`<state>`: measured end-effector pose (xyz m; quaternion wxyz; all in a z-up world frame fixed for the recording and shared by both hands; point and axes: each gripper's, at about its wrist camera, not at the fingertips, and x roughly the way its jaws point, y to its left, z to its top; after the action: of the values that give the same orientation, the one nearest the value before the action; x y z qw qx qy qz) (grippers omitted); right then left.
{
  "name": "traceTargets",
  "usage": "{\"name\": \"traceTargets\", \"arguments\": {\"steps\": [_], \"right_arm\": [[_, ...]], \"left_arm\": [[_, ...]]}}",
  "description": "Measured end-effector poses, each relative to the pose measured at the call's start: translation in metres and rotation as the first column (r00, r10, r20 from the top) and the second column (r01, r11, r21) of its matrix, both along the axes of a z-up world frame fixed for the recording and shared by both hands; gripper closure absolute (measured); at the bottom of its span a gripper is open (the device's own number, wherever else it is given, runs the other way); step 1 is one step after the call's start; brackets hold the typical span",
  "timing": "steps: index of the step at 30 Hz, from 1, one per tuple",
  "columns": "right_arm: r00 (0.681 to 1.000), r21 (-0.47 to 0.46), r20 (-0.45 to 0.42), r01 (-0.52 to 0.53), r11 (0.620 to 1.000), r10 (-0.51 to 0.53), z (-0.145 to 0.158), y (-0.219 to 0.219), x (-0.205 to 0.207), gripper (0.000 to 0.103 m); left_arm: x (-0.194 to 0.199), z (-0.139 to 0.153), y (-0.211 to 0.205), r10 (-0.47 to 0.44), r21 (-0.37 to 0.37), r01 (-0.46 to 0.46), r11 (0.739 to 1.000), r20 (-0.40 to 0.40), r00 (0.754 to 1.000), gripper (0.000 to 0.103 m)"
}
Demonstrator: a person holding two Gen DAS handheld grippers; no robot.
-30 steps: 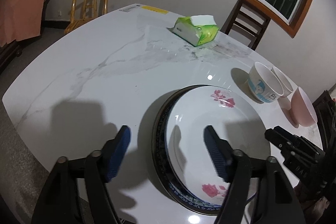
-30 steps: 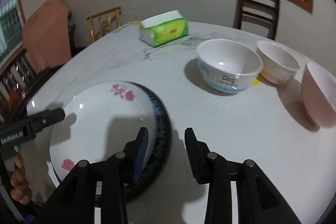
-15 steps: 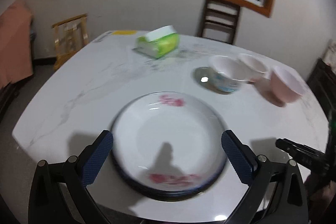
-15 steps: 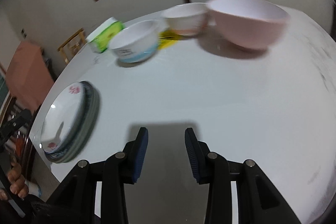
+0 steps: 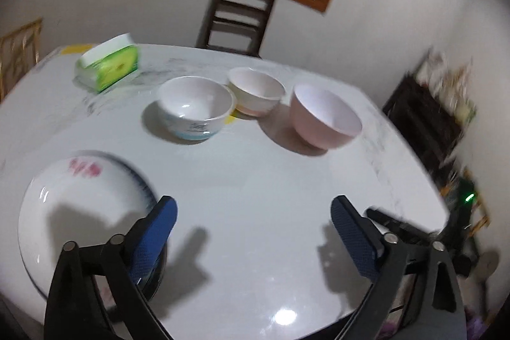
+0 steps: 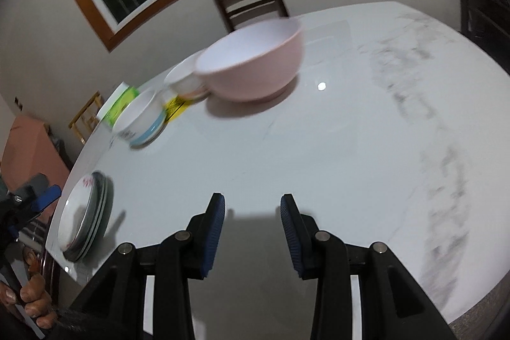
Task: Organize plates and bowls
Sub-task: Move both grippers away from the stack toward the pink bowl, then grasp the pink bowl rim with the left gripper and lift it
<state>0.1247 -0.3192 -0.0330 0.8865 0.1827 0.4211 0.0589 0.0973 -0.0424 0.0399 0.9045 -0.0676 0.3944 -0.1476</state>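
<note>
Three bowls [image 5: 197,107] sit empty mid-table, the pink bowl [image 6: 255,66] rightmost. Stacked plates [image 5: 83,212] lie near the table [image 5: 271,180] edge, partly hidden behind the left gripper [image 5: 251,231], whose jaws, just narrowed slightly, gape around nothing. The right gripper [image 6: 252,228] stands partly apart, empty. The tissue pack [image 5: 108,69] is blurred.

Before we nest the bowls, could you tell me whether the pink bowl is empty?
Empty: the pink bowl stands upright on the table, and its pale inside shows nothing in it.
</note>
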Motion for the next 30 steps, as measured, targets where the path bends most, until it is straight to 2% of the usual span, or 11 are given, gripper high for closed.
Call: {"name": "traceTargets", "arguments": {"steps": [2, 5, 10, 15, 18, 20, 23, 26, 28, 30], "right_arm": [[1.0, 0.023, 0.014, 0.017, 1.0, -0.017, 0.007, -0.013, 0.008, 0.066], [0.999, 0.031, 0.042, 0.02, 0.999, -0.021, 0.022, -0.028, 0.022, 0.064], [0.999, 0.099, 0.036, 0.005, 0.995, -0.009, 0.039, -0.052, 0.061, 0.062], [1.0, 0.136, -0.01, 0.024, 0.99, -0.023, 0.039, -0.068, 0.115, 0.062], [0.999, 0.149, -0.043, 0.03, 0.988, -0.024, 0.036, -0.072, 0.146, 0.062], [0.998, 0.127, -0.061, 0.027, 0.991, -0.019, 0.033, -0.071, 0.164, 0.062], [0.995, 0.115, -0.101, 0.034, 0.993, -0.022, 0.025, -0.072, 0.183, 0.062], [0.992, 0.102, -0.128, 0.023, 0.994, -0.01, 0.016, -0.069, 0.197, 0.062], [0.989, 0.071, -0.147, 0.017, 0.997, -0.007, 0.01, -0.064, 0.206, 0.062], [0.985, 0.078, -0.171, 0.01, 0.997, 0.003, 0.001, -0.063, 0.213, 0.062]], "left_arm": [[0.013, 0.001, -0.023, -0.004, 0.069, 0.003, 0.998, 0.007, 1.0, 0.008], [0.039, 0.002, -0.049, -0.024, 0.072, 0.024, 0.997, 0.001, 1.0, 0.007], [0.092, 0.004, -0.077, -0.03, 0.015, 0.031, 0.999, -0.047, 0.998, 0.007], [0.149, -0.005, -0.09, -0.021, -0.094, 0.006, 0.996, -0.161, 0.987, 0.007], [0.173, -0.014, -0.095, -0.013, -0.123, -0.014, 0.992, -0.219, 0.976, 0.009], [0.183, -0.019, -0.102, 0.0, -0.097, -0.025, 0.995, -0.248, 0.969, 0.009], [0.194, -0.03, -0.106, 0.0, -0.096, -0.031, 0.995, -0.31, 0.951, 0.019], [0.198, -0.037, -0.113, -0.001, -0.091, -0.03, 0.995, -0.328, 0.945, 0.023], [0.199, -0.042, -0.118, 0.004, -0.07, -0.029, 0.997, -0.339, 0.941, 0.034], [0.202, -0.05, -0.121, -0.006, -0.088, -0.029, 0.996, -0.374, 0.927, 0.051]]}}
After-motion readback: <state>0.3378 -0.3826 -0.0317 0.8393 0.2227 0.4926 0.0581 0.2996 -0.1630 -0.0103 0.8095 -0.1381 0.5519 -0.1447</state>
